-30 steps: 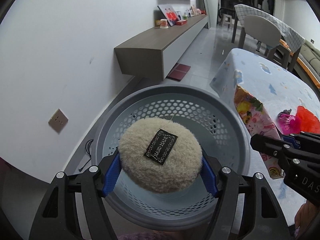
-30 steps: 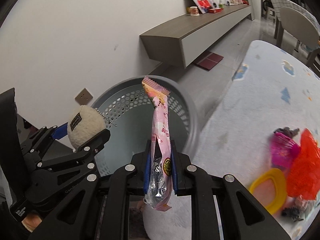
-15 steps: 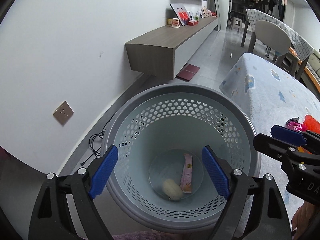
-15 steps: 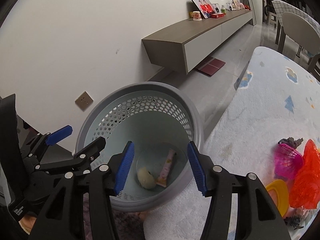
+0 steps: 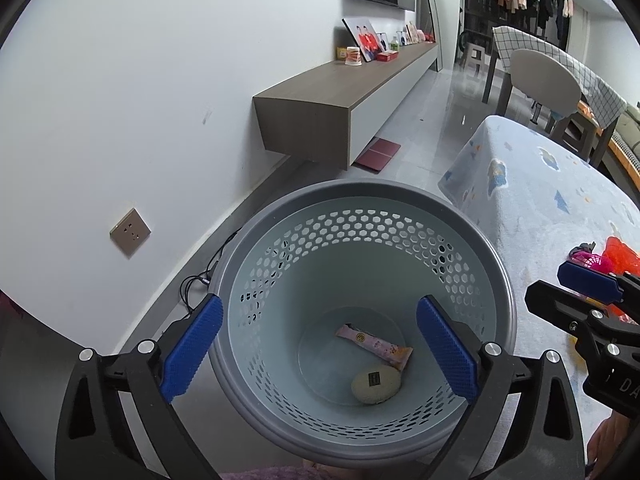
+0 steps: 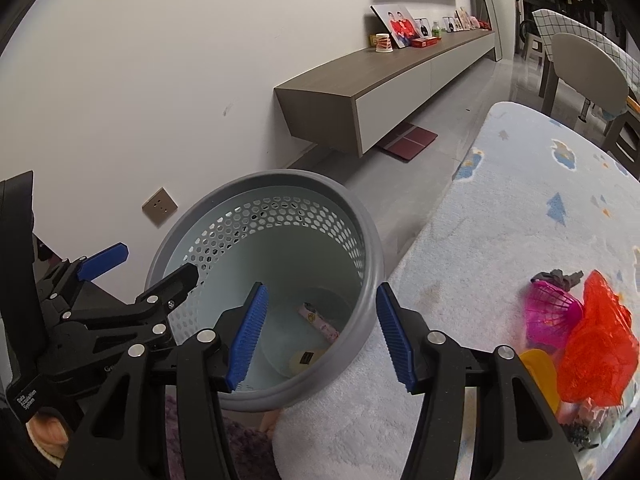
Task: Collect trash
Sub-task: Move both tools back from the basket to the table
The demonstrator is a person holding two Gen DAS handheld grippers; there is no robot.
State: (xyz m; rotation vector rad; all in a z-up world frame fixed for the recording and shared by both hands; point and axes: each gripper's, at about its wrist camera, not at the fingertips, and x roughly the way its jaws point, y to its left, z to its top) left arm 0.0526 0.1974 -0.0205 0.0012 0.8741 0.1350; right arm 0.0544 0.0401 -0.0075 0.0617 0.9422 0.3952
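A grey perforated waste basket (image 5: 472, 240) (image 6: 360, 216) stands on the floor beside the table. On its bottom lie a fuzzy beige puff with a black label (image 5: 376, 383) (image 6: 306, 360) and a pink snack wrapper (image 5: 374, 346) (image 6: 320, 322). My left gripper (image 5: 320, 344) hangs over the basket, its jaws still opening, nothing between them. My right gripper (image 6: 320, 332) hovers over the basket's near rim, jaws also opening and empty. More litter sits on the table: an orange-red net bag (image 6: 600, 340), a pink shell-shaped piece (image 6: 554, 312) and a yellow ring (image 6: 540, 372).
The table wears a pale blue fleece cloth (image 6: 520, 208) right of the basket. A floating wooden shelf (image 5: 344, 92) runs along the white wall. A wall socket (image 5: 130, 232) and cables (image 5: 196, 284) lie left of the basket. Chairs (image 5: 548, 76) stand farther back.
Both grippers opened. The beige puff dropped from the left one and the pink wrapper from the right; both now lie on the basket's bottom, the wrapper having shifted since half a second ago.
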